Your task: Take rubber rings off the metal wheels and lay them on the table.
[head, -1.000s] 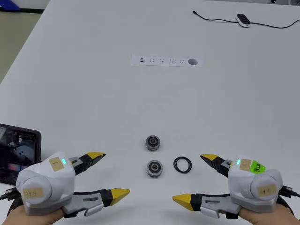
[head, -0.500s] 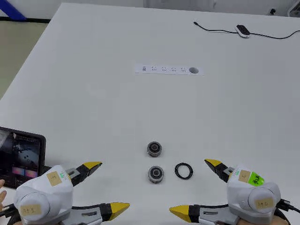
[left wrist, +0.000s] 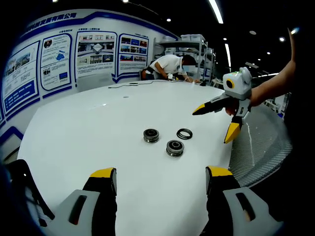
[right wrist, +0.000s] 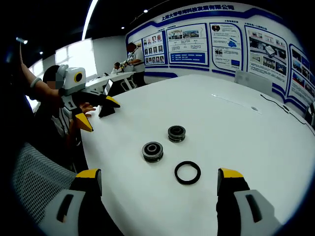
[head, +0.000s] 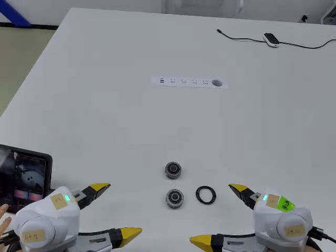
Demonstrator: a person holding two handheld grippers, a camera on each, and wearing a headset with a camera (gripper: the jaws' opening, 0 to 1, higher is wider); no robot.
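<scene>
Left gripper (head: 118, 209), right gripper (head: 216, 214): both empty, yellow-tipped jaws spread wide, held low over the near edge of a smooth white table (head: 105, 105), tips angled toward each other. Just ahead, between them: two round, dark-rimmed metal wheels, near wheel (head: 175, 198) and far wheel (head: 172, 169). One thin black ring (head: 206, 195) lies flat beside the near wheel, on the right gripper's side. Head view adds a white power strip (head: 189, 82) well beyond and a tablet (head: 23, 173) beside the left gripper.

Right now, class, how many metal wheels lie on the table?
2. The far wheel sits directly beyond the near wheel, which lies beside the loose rubber ring. None seems hidden.
</scene>
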